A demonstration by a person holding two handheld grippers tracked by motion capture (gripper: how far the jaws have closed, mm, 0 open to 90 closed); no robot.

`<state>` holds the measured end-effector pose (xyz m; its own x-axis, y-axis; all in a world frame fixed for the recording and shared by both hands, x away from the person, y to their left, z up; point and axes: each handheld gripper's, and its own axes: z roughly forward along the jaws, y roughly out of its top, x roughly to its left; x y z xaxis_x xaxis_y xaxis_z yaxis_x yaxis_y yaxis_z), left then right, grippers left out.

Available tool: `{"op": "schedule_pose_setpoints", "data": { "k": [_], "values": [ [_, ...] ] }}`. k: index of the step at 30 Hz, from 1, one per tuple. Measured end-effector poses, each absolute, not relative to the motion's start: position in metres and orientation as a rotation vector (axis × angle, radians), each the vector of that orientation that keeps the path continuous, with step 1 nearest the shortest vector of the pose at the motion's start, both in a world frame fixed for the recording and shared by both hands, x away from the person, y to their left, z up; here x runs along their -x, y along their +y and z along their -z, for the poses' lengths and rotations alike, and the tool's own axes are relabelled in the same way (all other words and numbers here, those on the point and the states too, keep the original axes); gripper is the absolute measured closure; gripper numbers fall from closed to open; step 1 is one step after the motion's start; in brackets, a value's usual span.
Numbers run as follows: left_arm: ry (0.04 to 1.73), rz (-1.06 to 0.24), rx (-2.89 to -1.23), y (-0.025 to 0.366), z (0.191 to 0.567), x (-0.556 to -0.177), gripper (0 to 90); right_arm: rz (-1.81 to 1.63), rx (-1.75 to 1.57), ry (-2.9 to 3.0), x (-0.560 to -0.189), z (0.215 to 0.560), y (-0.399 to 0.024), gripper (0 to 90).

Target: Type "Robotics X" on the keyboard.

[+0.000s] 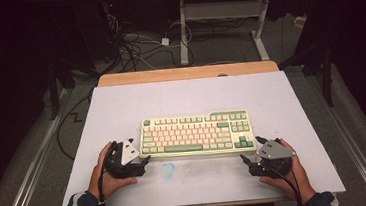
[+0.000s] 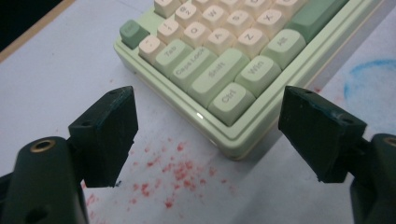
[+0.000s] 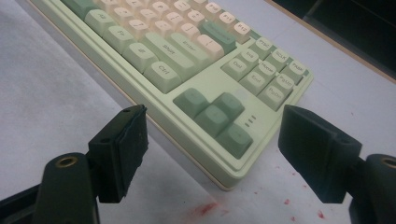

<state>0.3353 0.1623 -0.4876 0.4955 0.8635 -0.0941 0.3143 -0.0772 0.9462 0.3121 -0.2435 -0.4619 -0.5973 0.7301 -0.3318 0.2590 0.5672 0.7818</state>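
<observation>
A pale green keyboard [image 1: 196, 134] with cream and green keys lies flat in the middle of the white tabletop [image 1: 121, 113]. My left gripper [image 1: 140, 150] sits at its front left corner, jaws open. In the left gripper view that corner of the keyboard [image 2: 224, 65], by the Ctrl key, lies between and just beyond the open left gripper [image 2: 210, 105], with no pad touching it. My right gripper [image 1: 249, 148] rests at the front right corner. In the right gripper view the open right gripper [image 3: 215, 121] frames the arrow-key corner of the keyboard [image 3: 187, 70], again without contact.
A faint blue smudge [image 1: 168, 169] marks the tabletop in front of the keyboard, and red specks [image 2: 177, 172] dot it near the left corner. A wooden strip [image 1: 188, 73] edges the far side. Cables [image 1: 136, 47] and a desk frame [image 1: 224, 19] stand on the floor beyond.
</observation>
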Motion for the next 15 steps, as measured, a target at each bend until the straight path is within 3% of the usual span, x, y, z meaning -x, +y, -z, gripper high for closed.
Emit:
{"op": "schedule_pose_setpoints", "data": {
  "k": [4, 7, 12, 15],
  "values": [
    [1.043, -0.638, -1.651, 0.168, 0.487, -0.333, 23.1, -0.920, -0.791, 2.144, -0.313, 0.462, -0.244, 25.4],
    [1.050, -0.626, -1.627, 0.170, 0.483, -0.332, 31.9, -0.919, -0.790, 2.144, -0.313, 0.462, -0.244, 25.4],
    [1.046, -0.538, -1.615, 0.170, 0.474, -0.331, 64.7, -0.918, -0.788, 2.146, -0.313, 0.462, -0.243, 25.4],
    [1.051, -0.517, -1.622, 0.168, 0.471, -0.332, 78.1, -0.918, -0.787, 2.149, -0.313, 0.463, -0.243, 25.4]
  ]
}}
